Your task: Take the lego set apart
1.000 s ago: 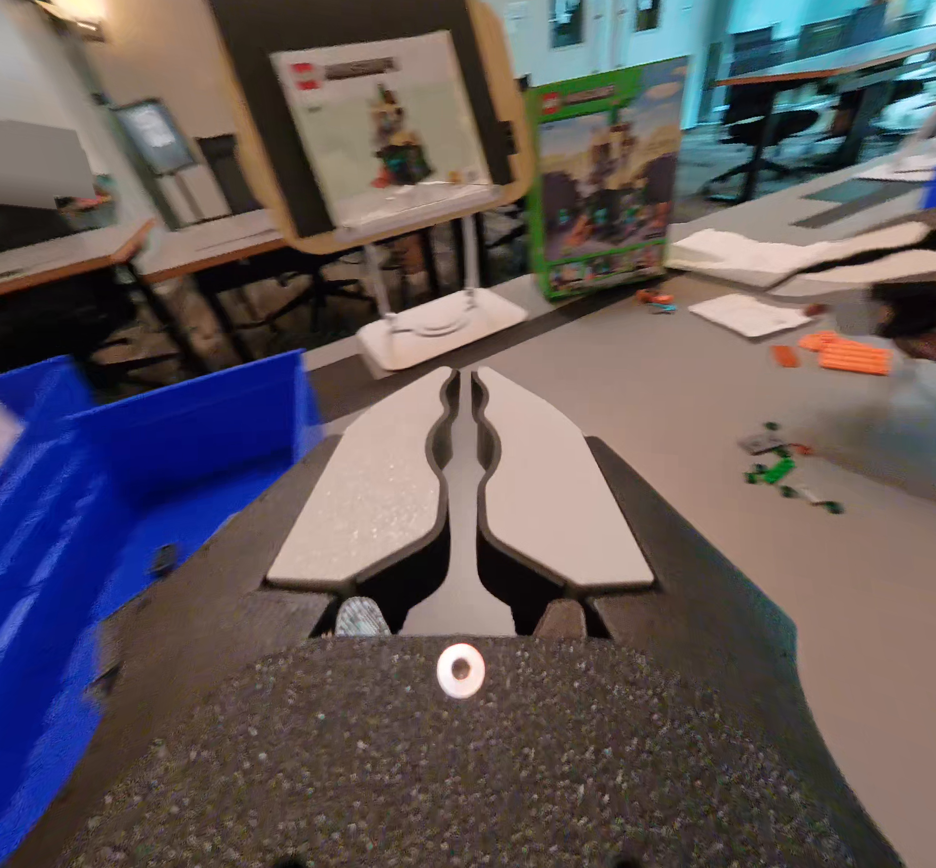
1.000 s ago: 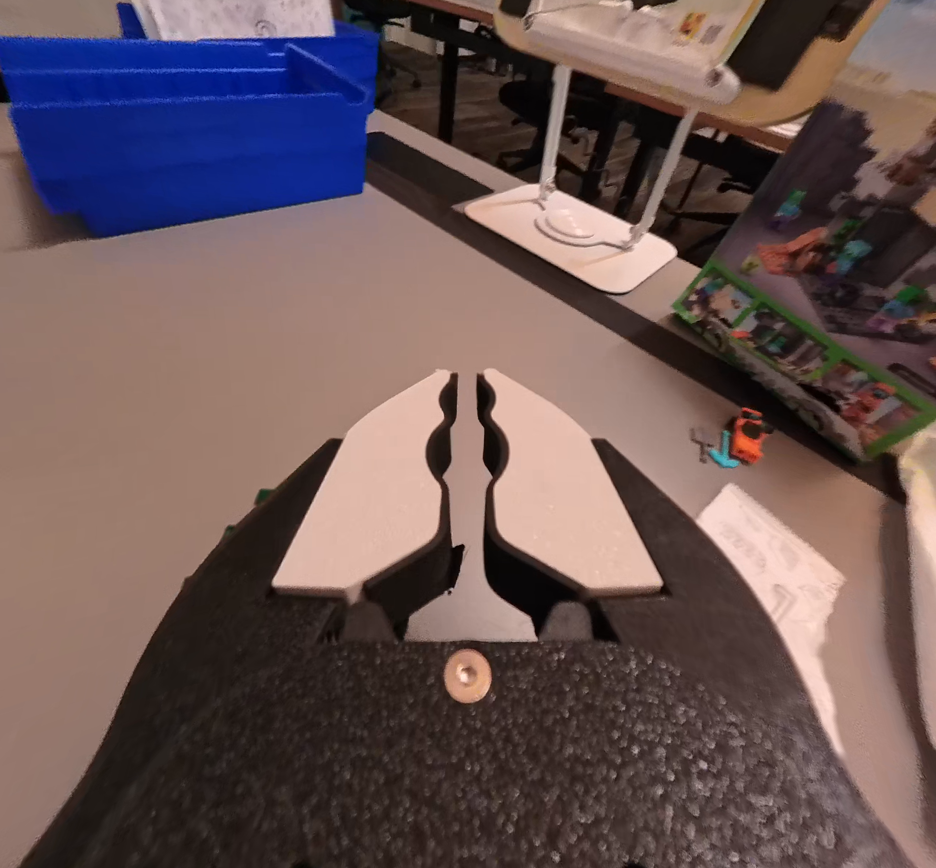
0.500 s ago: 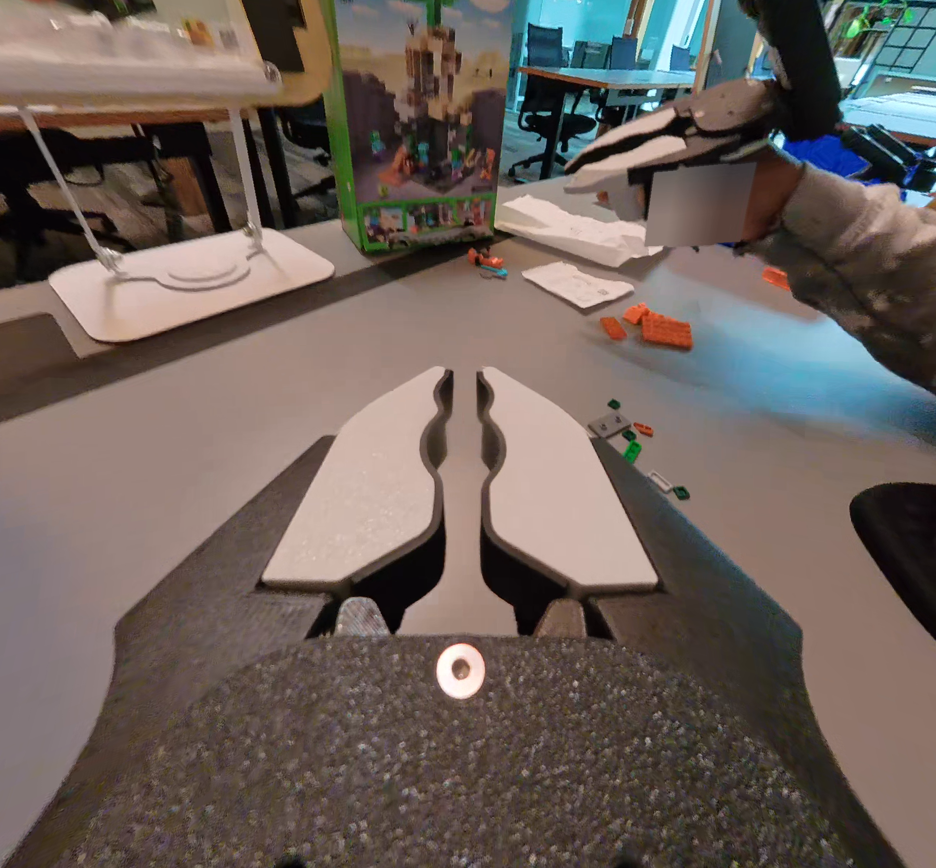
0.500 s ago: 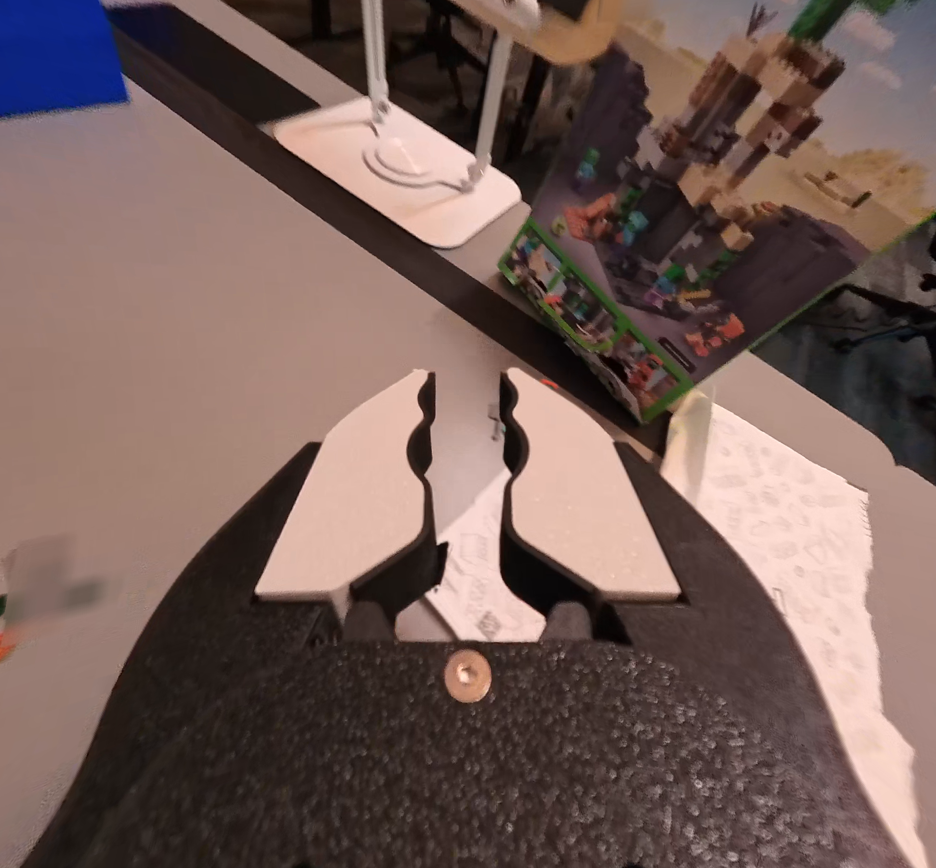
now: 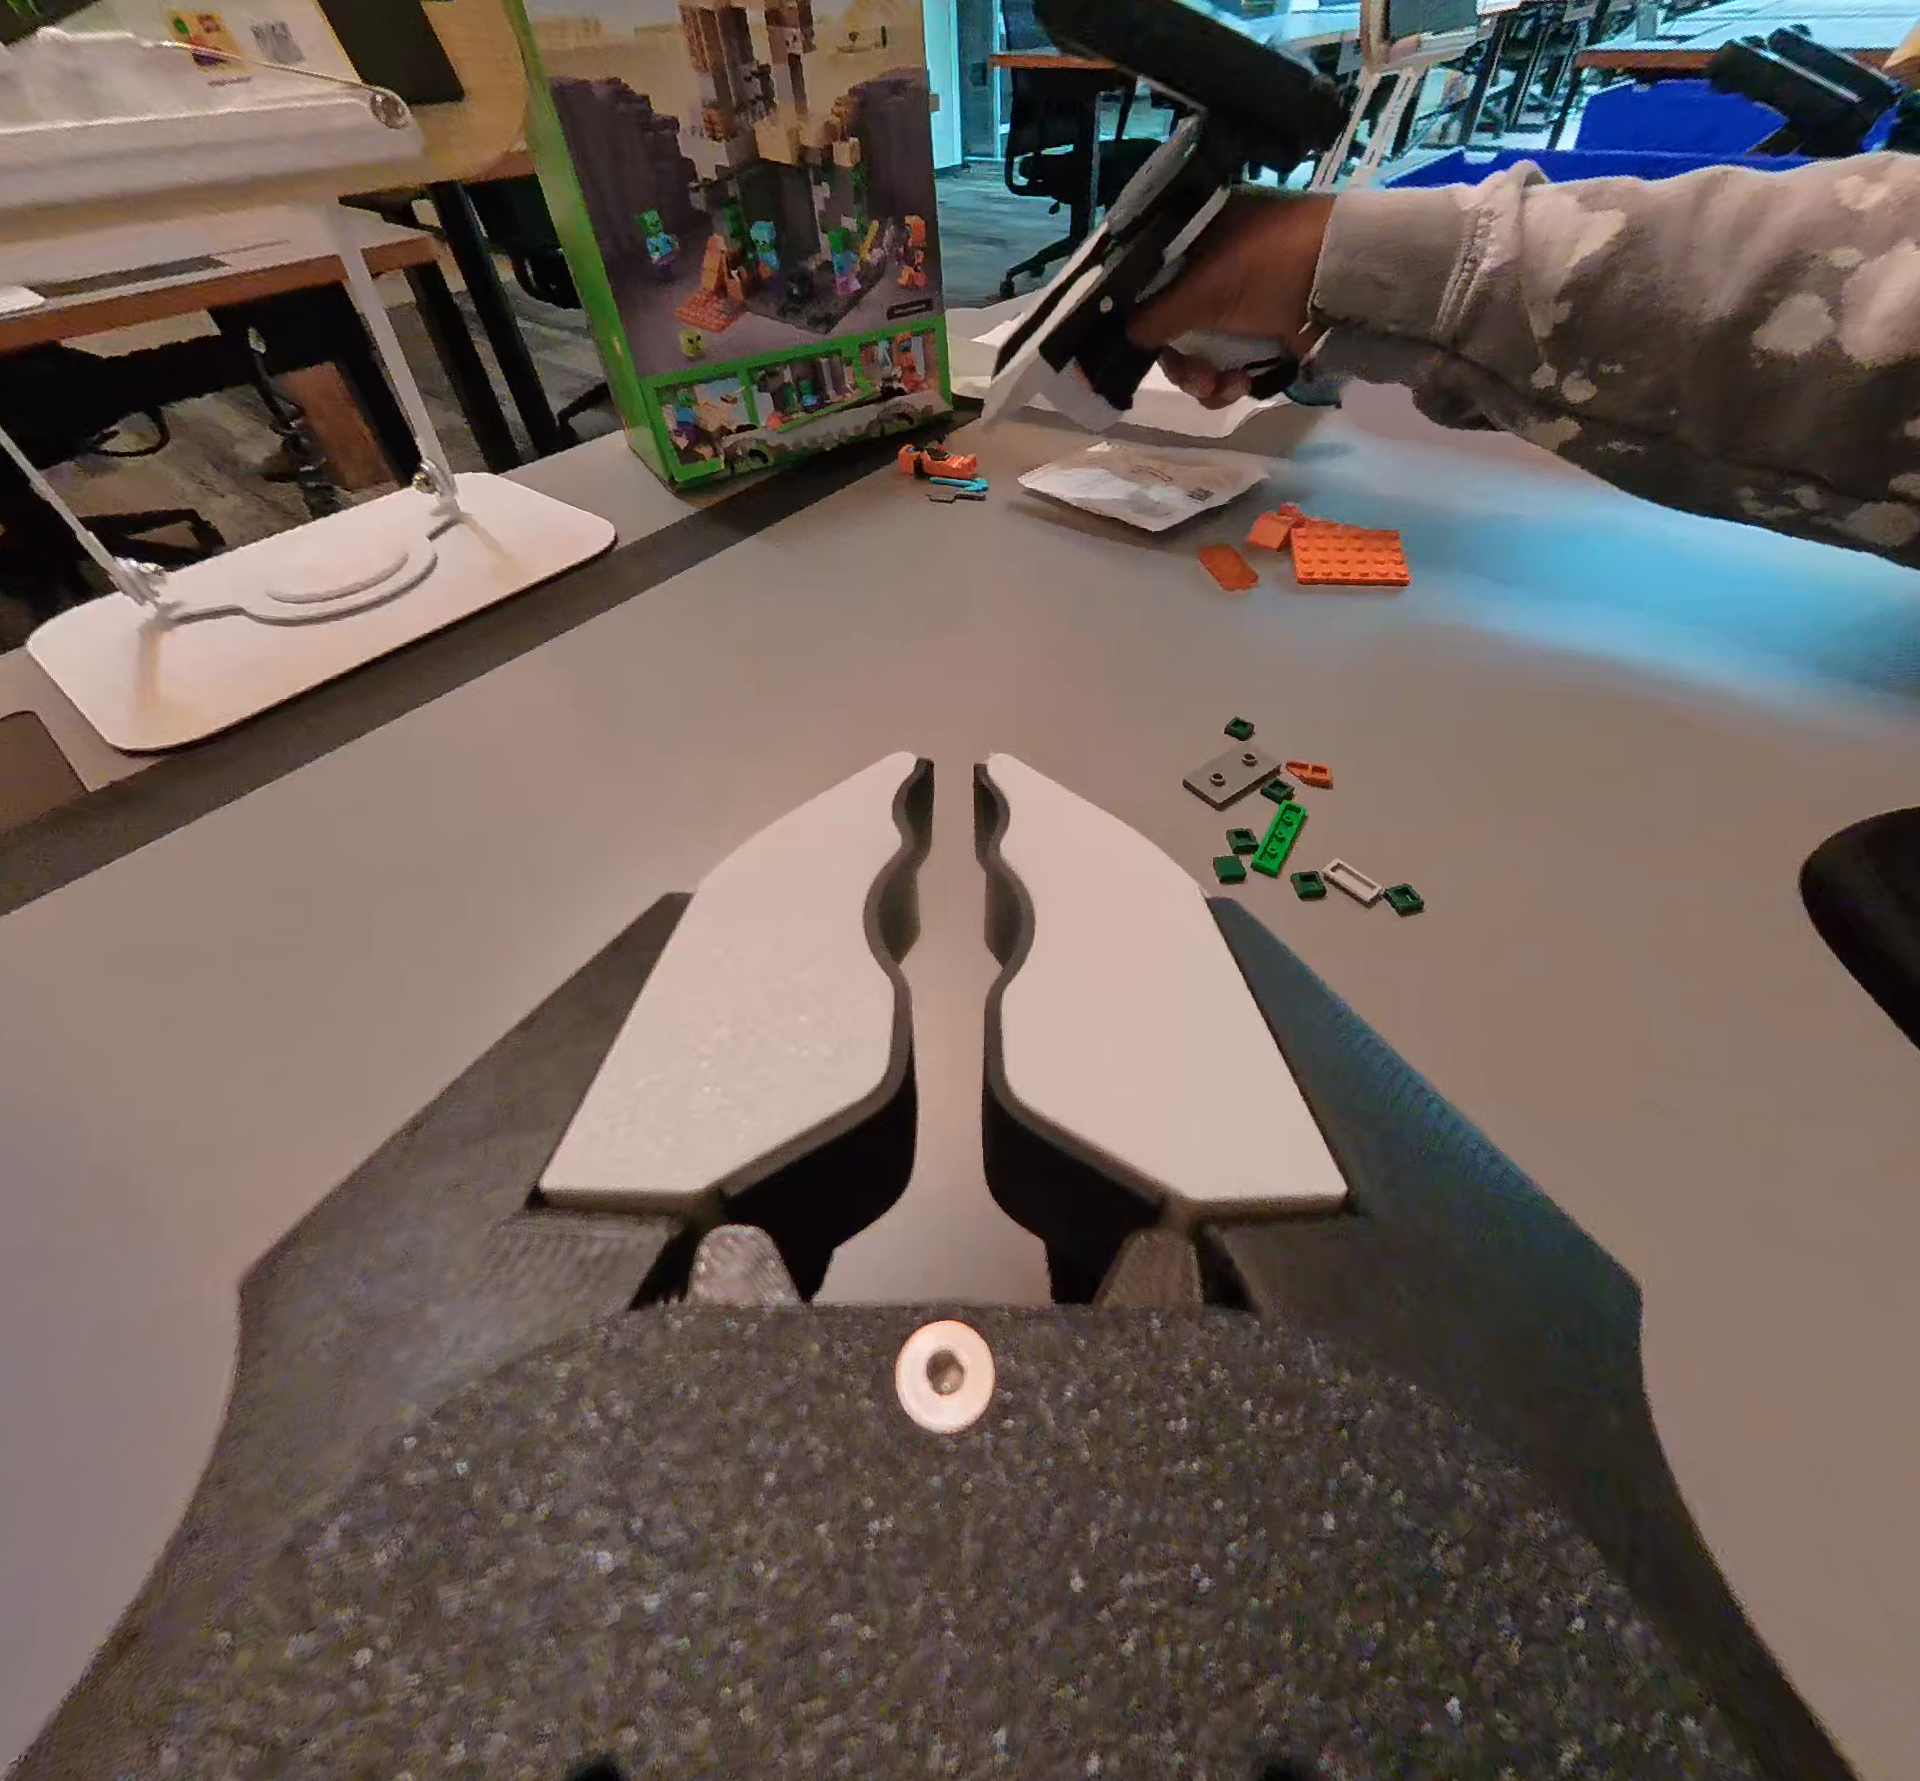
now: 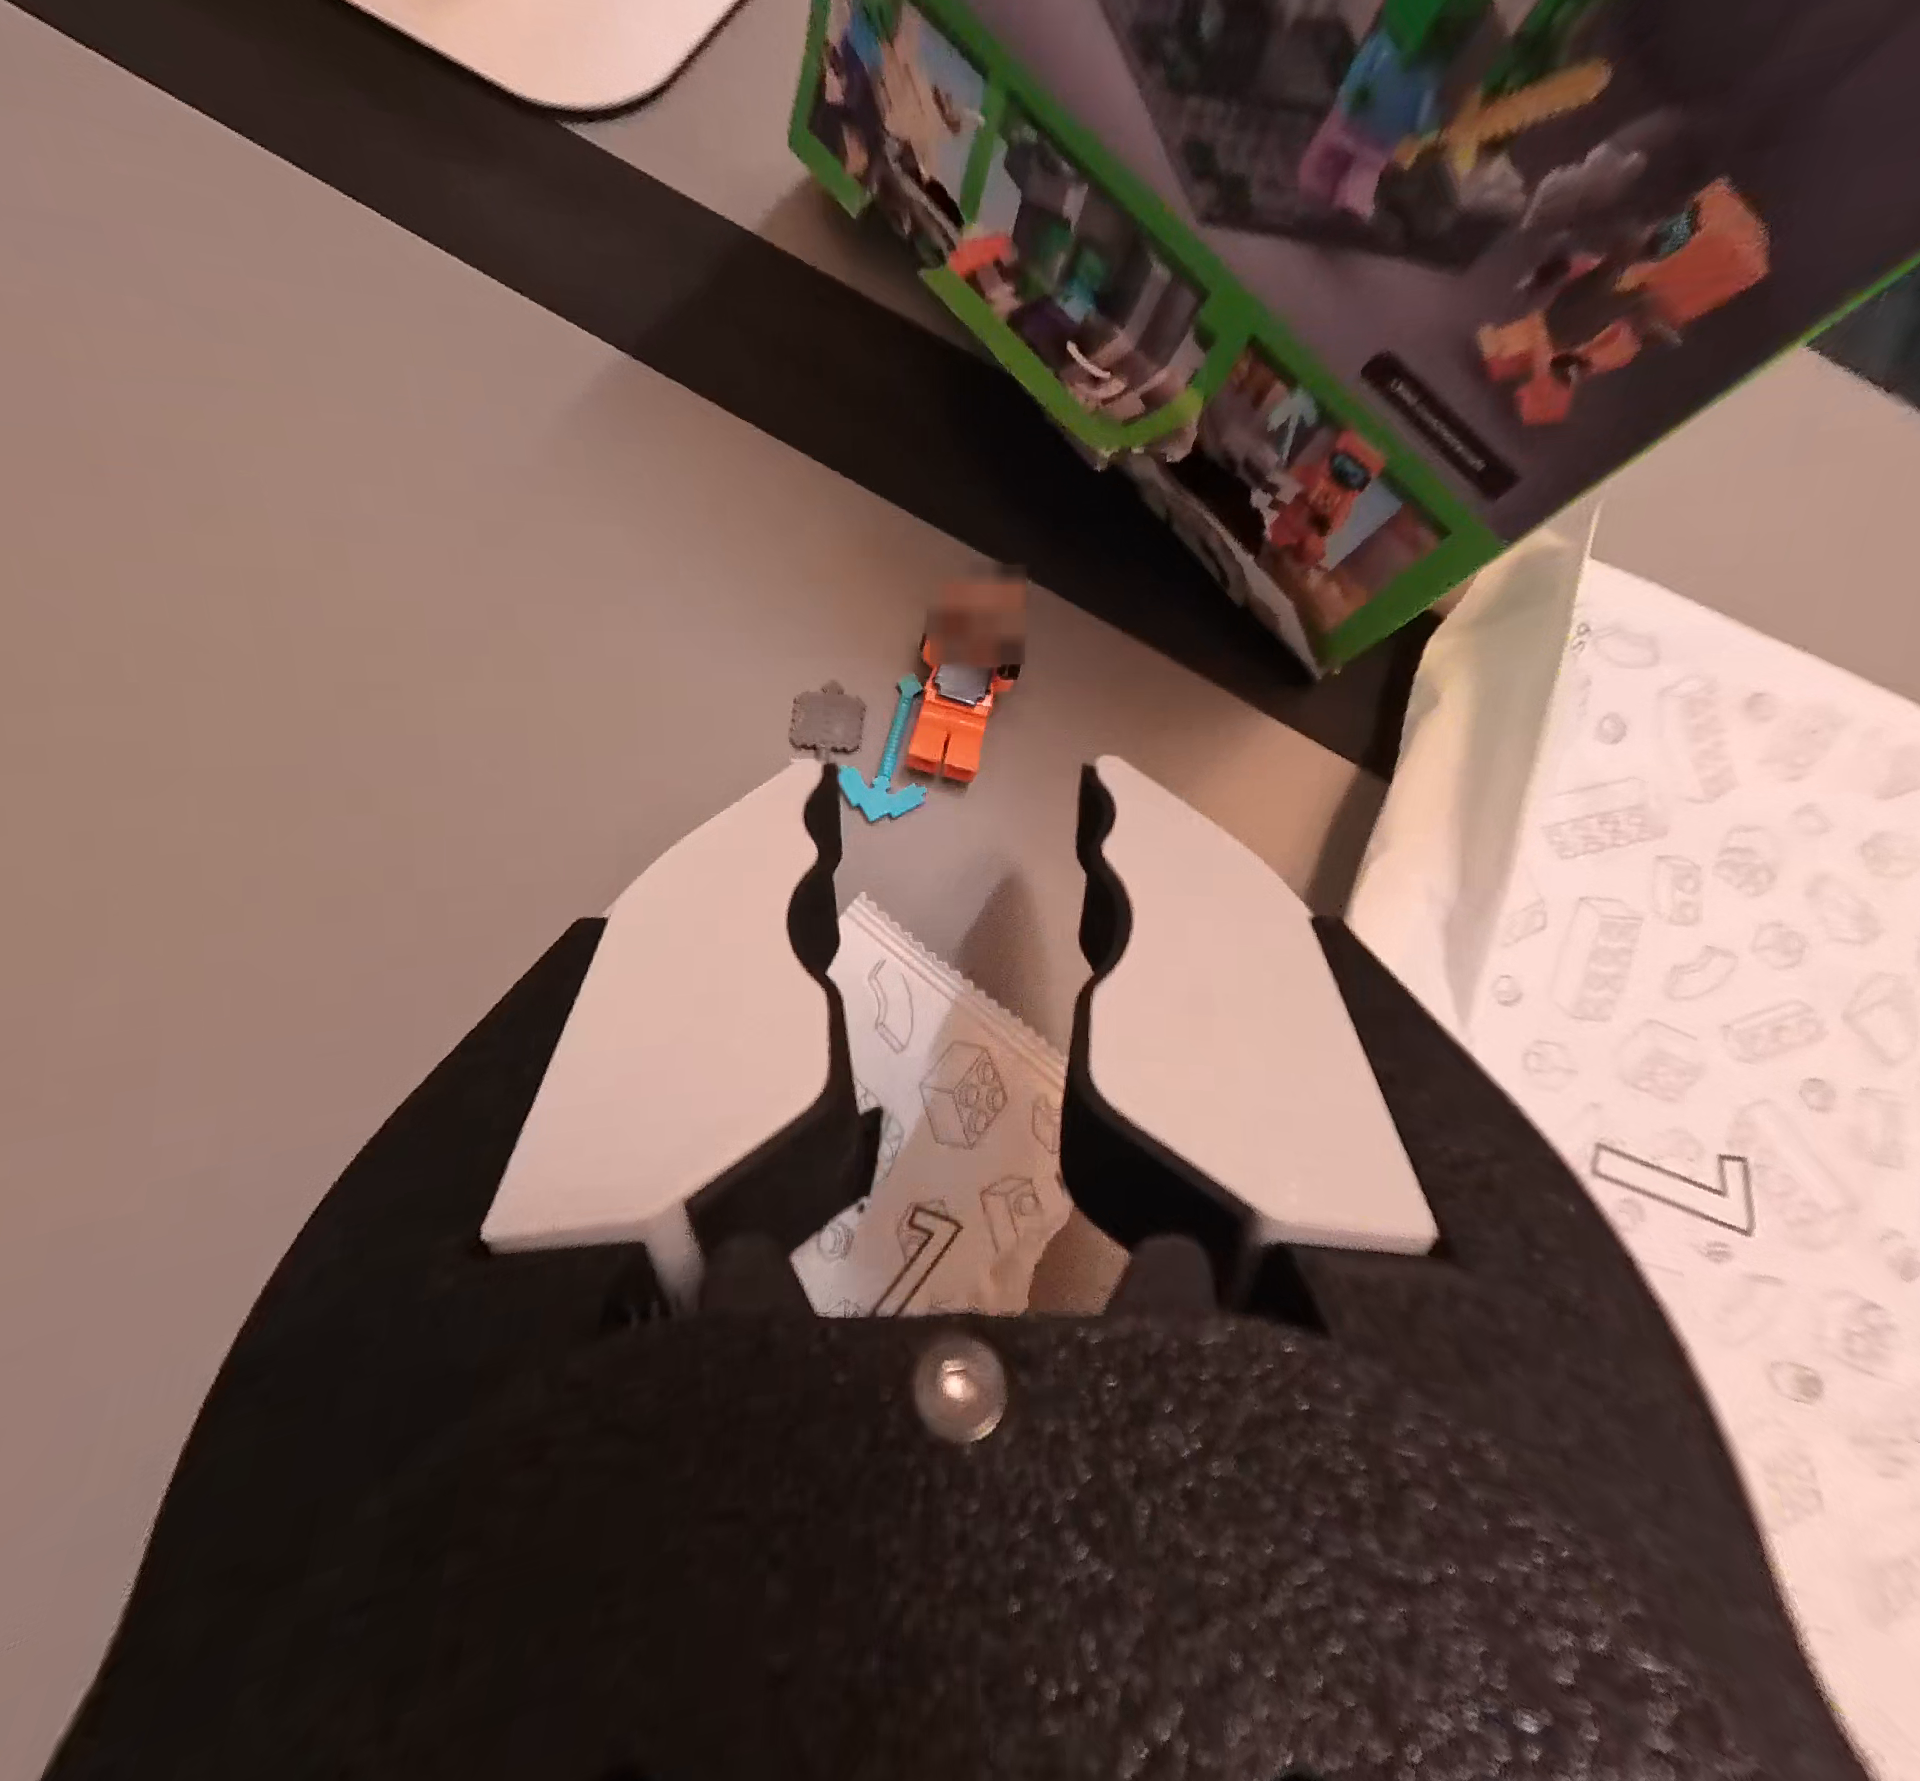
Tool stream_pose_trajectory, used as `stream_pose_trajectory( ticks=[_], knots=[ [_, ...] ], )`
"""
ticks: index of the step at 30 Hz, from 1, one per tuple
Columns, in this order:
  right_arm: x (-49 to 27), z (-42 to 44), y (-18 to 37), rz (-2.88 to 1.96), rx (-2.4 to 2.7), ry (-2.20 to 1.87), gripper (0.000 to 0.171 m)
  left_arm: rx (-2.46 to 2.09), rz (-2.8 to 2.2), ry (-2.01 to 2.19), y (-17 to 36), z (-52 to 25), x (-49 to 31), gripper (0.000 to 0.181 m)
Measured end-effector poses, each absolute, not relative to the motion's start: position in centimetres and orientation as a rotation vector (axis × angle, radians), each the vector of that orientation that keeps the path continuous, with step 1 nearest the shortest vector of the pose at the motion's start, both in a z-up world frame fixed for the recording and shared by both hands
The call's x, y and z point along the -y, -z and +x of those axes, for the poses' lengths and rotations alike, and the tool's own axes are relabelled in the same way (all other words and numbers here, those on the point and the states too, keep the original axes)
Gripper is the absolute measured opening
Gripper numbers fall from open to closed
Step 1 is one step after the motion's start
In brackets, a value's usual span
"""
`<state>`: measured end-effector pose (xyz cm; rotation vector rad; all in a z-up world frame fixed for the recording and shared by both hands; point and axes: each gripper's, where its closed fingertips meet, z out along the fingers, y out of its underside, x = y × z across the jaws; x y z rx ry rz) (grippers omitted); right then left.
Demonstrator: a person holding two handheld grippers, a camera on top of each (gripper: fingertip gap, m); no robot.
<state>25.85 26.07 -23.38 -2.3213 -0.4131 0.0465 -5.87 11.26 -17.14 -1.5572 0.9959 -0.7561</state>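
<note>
Right wrist view: the right tool (image 6: 951,775) is held wide apart above an orange minifigure (image 6: 951,723) on the desk (image 6: 312,588). The left tool (image 5: 951,775) is nearly closed, empty.

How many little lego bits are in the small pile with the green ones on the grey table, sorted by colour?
Dark green pieces: 6
Bright green plate: 1
Grey plate: 1
Orange piece: 1
White piece: 1
Total: 10
</note>
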Motion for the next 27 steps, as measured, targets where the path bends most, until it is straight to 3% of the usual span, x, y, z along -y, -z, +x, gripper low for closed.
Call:
stream_pose_trajectory(
  ticks=[9,15,18,27],
  knots=[
    [-25.5,25.2,26.6,-2.445,0.443,-0.04,0.041,-1.003,-1.592,0.82,17.8,-5.5,-11.0,0.005],
    [-25.4,24.5,26.8,-2.455,0.484,-0.067,0.021,-1.027,-1.591,0.803,18.1,-5.4,-10.8,0.004],
    [-25.4,24.5,26.8,-2.454,0.522,-0.013,0.0,-1.034,-1.594,0.797,18.2,-5.3,-10.7,0.004],
    [-25.3,24.9,23.9,-2.356,0.416,-0.163,0.0,-1.051,-1.584,0.778,18.3,-5.4,-10.8,0.002]
  ],
)
